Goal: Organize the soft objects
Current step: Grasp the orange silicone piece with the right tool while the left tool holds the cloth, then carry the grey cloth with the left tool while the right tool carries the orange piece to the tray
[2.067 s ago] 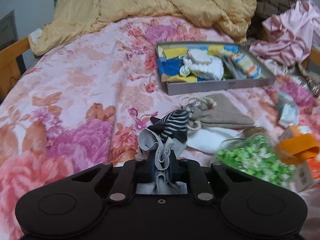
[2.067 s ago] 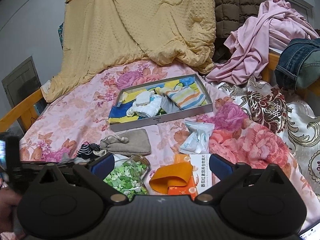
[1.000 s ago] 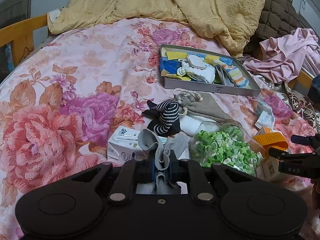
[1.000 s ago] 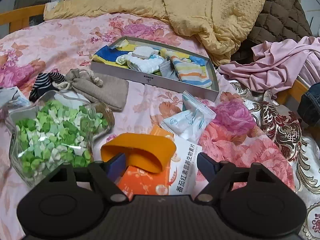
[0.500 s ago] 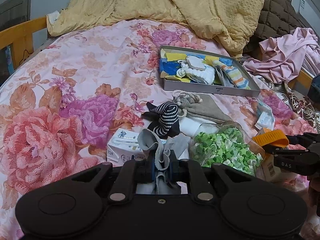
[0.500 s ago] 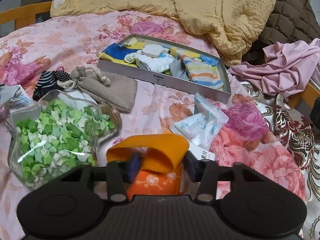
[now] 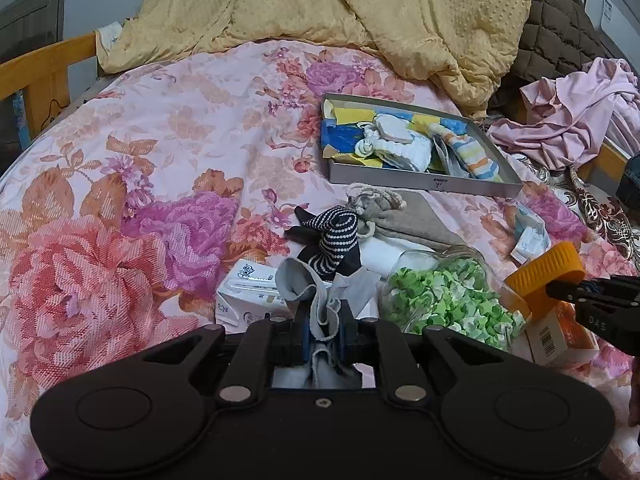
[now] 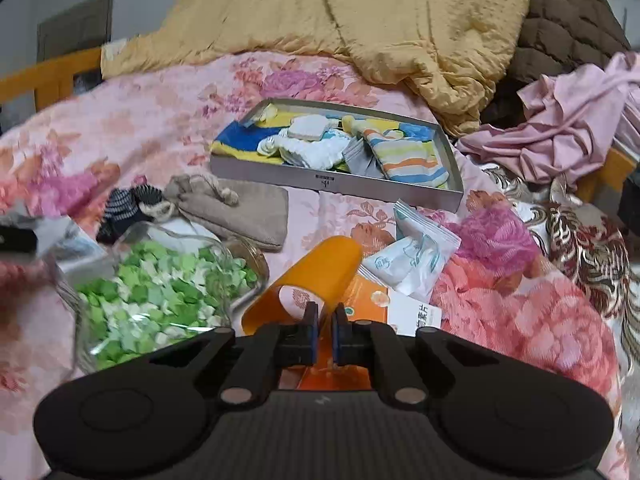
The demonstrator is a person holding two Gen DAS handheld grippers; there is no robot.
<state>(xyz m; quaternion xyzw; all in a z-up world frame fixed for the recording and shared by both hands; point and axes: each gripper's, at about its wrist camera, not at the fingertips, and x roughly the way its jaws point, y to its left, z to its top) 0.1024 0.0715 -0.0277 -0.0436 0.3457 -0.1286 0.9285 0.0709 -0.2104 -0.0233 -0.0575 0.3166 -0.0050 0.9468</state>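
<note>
My left gripper (image 7: 323,320) is shut on a crumpled grey cloth (image 7: 308,280), held low over the floral bedspread. A black-and-white striped sock (image 7: 338,240) and a beige drawstring pouch (image 7: 408,220) lie just beyond it. Further back, a grey tray (image 7: 420,184) holds folded coloured cloths. My right gripper (image 8: 326,320) is closing, its pads pinching the rim of an orange lid (image 8: 320,280), lifted off an orange box (image 8: 368,296). The left wrist view shows this lid (image 7: 544,276) at the right gripper's tips (image 7: 560,290).
A glass jar of green paper stars (image 8: 160,288) lies on its side left of the lid. A white sachet (image 8: 416,256) and a white carton (image 7: 248,292) lie nearby. A yellow quilt (image 7: 360,20) and pink garment (image 8: 560,132) pile up behind.
The right gripper's jaws went from wide around the orange lid to pinched on its rim, and the lid tipped up and rose a little. The left gripper kept still with the grey cloth.
</note>
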